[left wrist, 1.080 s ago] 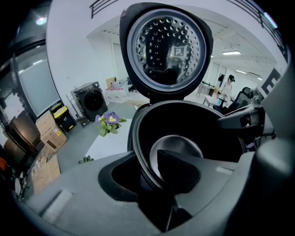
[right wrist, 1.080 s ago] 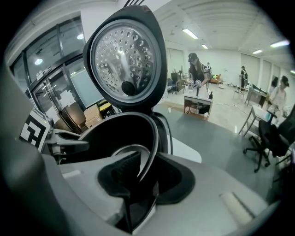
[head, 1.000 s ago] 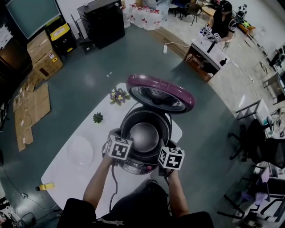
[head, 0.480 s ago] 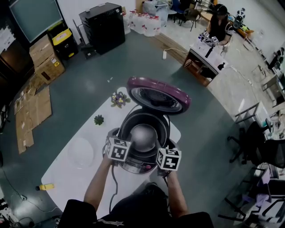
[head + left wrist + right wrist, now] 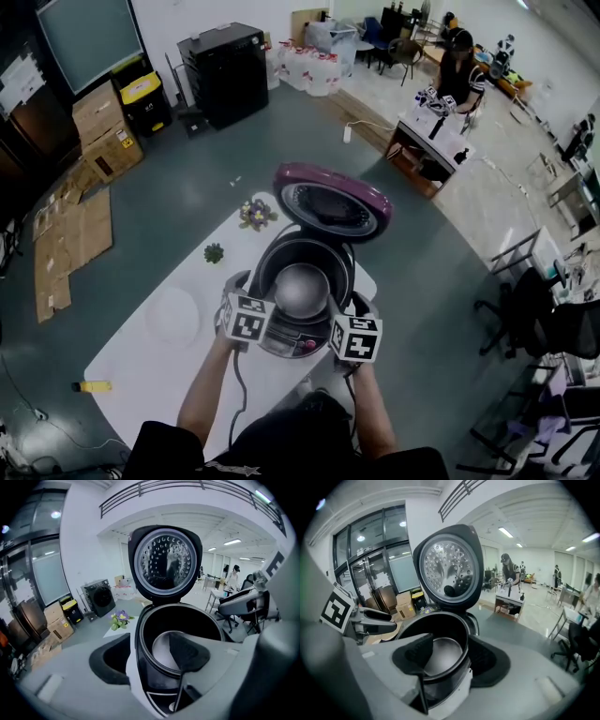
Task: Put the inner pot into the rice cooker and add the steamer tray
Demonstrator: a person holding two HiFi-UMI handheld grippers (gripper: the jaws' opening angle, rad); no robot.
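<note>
Inner pot (image 5: 302, 291) sits in open rice cooker (image 5: 343, 267); L gripper (image 5: 150, 656) & R gripper (image 5: 450, 660) just spread, empty.

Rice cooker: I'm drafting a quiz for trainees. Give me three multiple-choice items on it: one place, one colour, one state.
1. Where is the inner pot relative to the rice cooker? A beside it; B inside it; C above it.
2. What colour is the outer shell of the lid? A purple; B green; C yellow.
3. The lid is: A shut; B open, raised; C detached.
Answers: B, the head view shows the steel pot seated in the cooker; A, its rim shows purple; B, it stands hinged up behind the pot.
</note>
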